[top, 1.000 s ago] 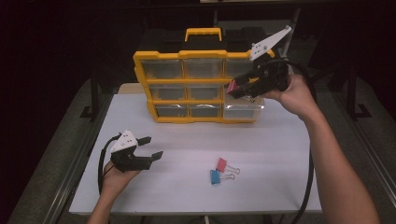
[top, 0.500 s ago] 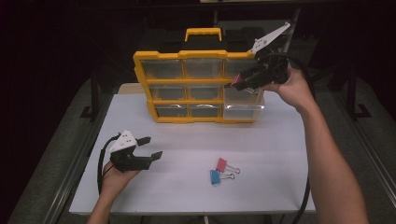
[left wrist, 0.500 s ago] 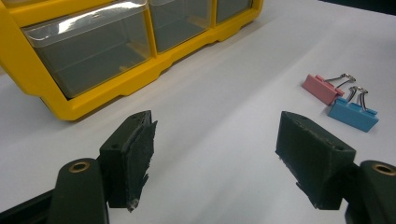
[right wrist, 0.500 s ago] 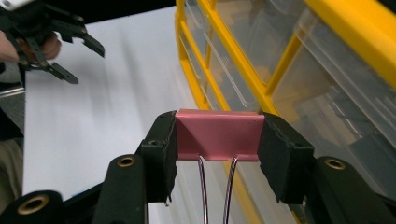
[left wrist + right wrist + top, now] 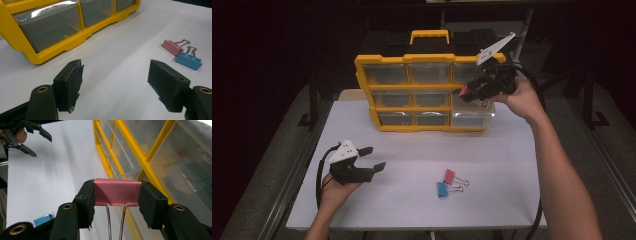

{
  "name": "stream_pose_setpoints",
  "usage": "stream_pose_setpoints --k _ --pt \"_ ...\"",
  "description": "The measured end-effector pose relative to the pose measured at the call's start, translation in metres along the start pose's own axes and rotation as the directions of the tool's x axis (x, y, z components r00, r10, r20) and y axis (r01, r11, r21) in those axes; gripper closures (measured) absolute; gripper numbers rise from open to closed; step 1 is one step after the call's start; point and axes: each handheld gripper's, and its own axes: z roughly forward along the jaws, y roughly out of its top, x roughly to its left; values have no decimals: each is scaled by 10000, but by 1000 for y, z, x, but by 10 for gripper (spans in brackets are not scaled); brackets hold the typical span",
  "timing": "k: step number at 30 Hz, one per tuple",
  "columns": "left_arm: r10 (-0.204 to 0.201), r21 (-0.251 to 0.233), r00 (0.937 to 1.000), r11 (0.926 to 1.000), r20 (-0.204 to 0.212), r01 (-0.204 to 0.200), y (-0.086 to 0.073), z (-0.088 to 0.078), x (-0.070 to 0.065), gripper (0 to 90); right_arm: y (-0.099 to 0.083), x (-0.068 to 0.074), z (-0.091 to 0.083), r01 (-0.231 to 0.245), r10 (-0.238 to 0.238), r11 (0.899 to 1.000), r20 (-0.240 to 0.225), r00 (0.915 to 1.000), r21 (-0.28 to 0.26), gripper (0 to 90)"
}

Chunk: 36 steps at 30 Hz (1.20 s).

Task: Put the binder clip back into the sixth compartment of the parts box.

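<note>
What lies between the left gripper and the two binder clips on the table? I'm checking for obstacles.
Nothing: in the left gripper view, bare white table runs from the open left gripper to the pink clip and blue clip.

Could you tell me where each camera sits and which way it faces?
High view: above the table, looking down; both forearms enter below.
Left gripper view: on the left tool, facing the clips; open jaws.
Right gripper view: on the right tool, clamping a pink binder clip.
All share the yellow organizer.
</note>
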Motion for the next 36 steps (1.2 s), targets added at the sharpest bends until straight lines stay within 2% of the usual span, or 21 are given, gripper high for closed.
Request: stream_pose_setpoints --k 2,3,4,9,12,16,19,21,24,25,32,33,36 --pt "6 3 10000 10000 4 -6 0 0 0 278 -2 -1 2 -16 16 10000 57 10000 69 485" --pt "-4 -7 10000 10000 5 4 0 0 0 278 -3 -3 4 222 -223 9997 106 9997 71 485" --pt "-12 -17 10000 10000 6 12 0 0 0 278 -4 -2 4 22 -24 9998 126 9999 184 485" --pt "-42 16 10000 10000 30 42 0 1 -1 278 -10 -3 8 -164 163 9995 33 9999 268 485" --pt "-42 17 10000 10000 40 42 0 1 -2 278 -13 -6 13 162 -168 9988 124 9998 470 485" --pt "-52 7 10000 10000 23 52 0 1 -2 278 -14 -4 14 -154 155 9984 -6 9999 540 485" --pt "-33 -14 10000 10000 26 33 0 1 -2 278 -15 -3 13 -233 234 9983 -8 9997 527 484" --pt "-39 -24 10000 10000 37 39 0 1 -2 278 -16 -5 14 38 -42 9985 85 10000 539 483" --pt "-32 9 10000 10000 12 32 0 1 -2 278 -16 -5 14 -2 -3 9984 86 10000 563 467" --pt "-75 20 10000 10000 2 75 0 1 -2 278 -16 -5 13 -176 169 9987 135 9998 470 432" --pt "-44 28 10000 10000 23 44 0 1 -2 278 -16 -2 9 -118 113 9994 153 9998 310 439" --pt "-46 26 10000 10000 16 46 0 1 -2 279 -15 0 7 -305 300 9991 158 9994 303 439" --pt "-63 -19 10000 10000 13 63 -1 1 -2 278 -14 4 4 -290 288 9992 88 9995 264 439"
